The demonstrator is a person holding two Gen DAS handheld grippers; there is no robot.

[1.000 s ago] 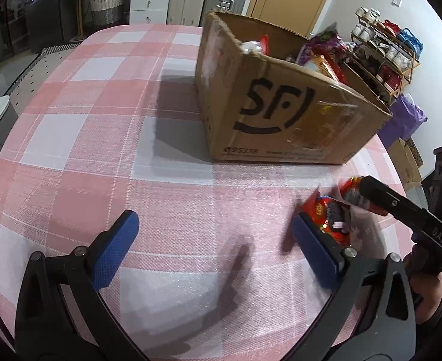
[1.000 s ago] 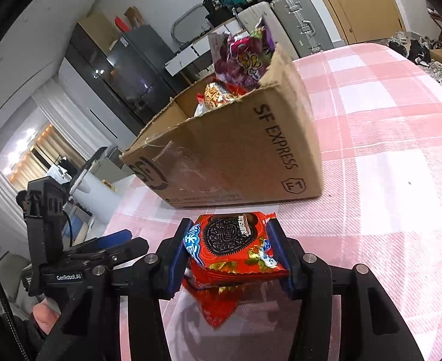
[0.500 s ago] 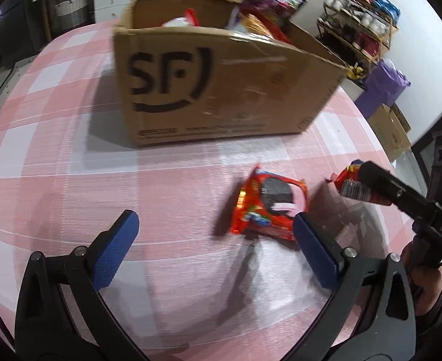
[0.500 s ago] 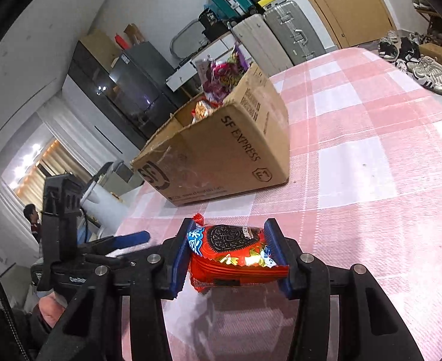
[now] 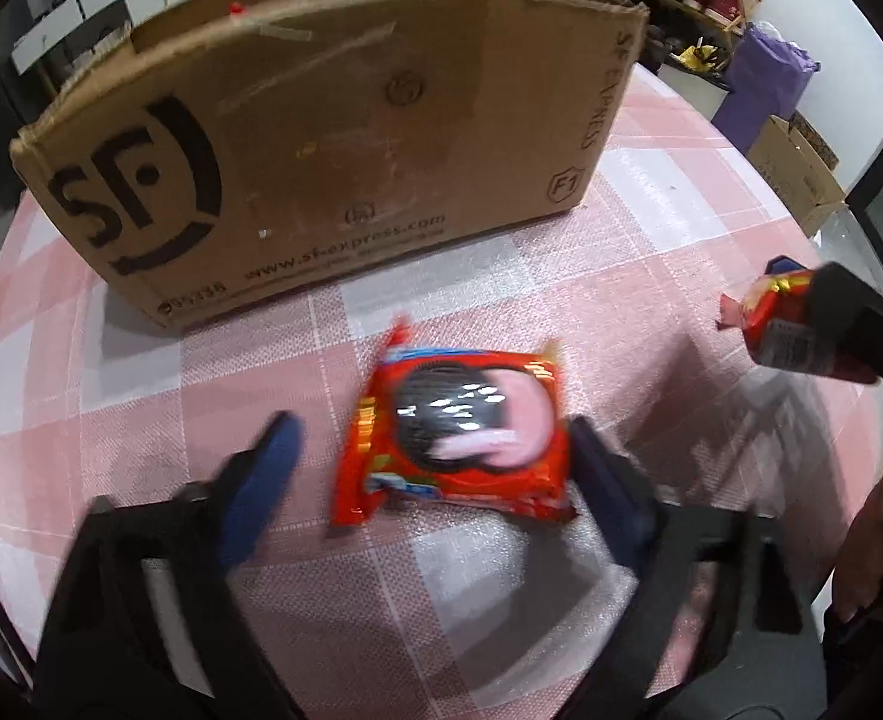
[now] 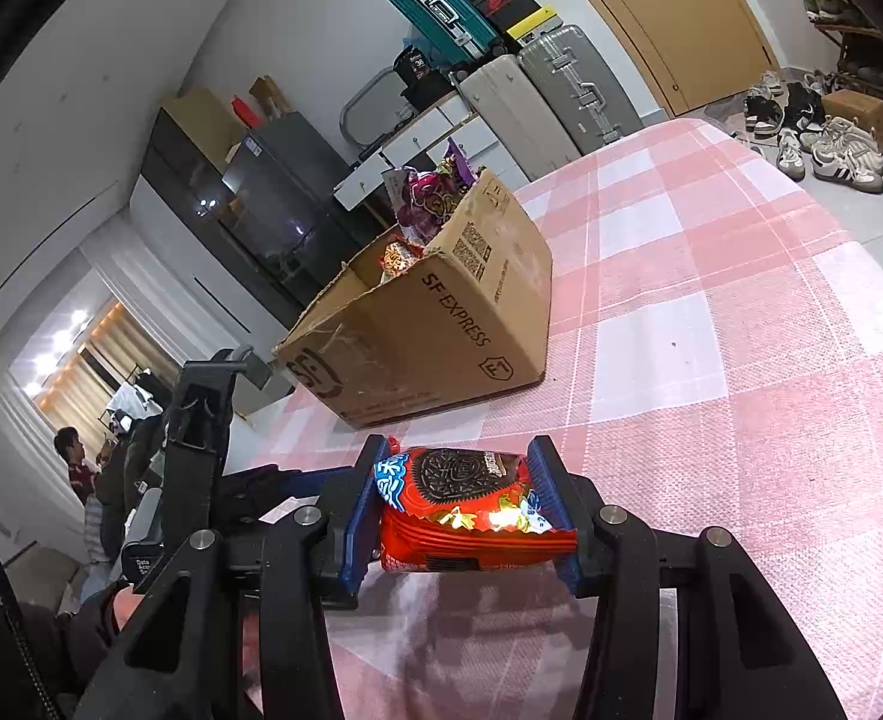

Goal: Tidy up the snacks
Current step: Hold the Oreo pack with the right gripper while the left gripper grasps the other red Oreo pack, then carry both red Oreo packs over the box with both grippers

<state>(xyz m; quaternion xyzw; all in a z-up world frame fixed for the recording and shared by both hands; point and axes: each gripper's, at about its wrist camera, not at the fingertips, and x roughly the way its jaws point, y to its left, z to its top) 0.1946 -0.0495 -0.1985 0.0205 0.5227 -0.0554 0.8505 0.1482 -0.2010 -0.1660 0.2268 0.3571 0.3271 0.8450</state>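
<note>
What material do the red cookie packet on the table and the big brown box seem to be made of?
Red cookie packet: likely thin plastic film, glossy; it shows bright glare spots and crimped end seams.
Brown box: corrugated cardboard, matte; it has rough torn top edges, printed black logos and strips of clear tape.

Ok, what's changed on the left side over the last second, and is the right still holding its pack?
The left gripper has swung over the red cookie pack lying on the checked cloth, and its jaws have just been closing around it; the pad at picture left is still clear of it. The cardboard box now looms closer. The right gripper stays clamped on its own cookie pack.
</note>
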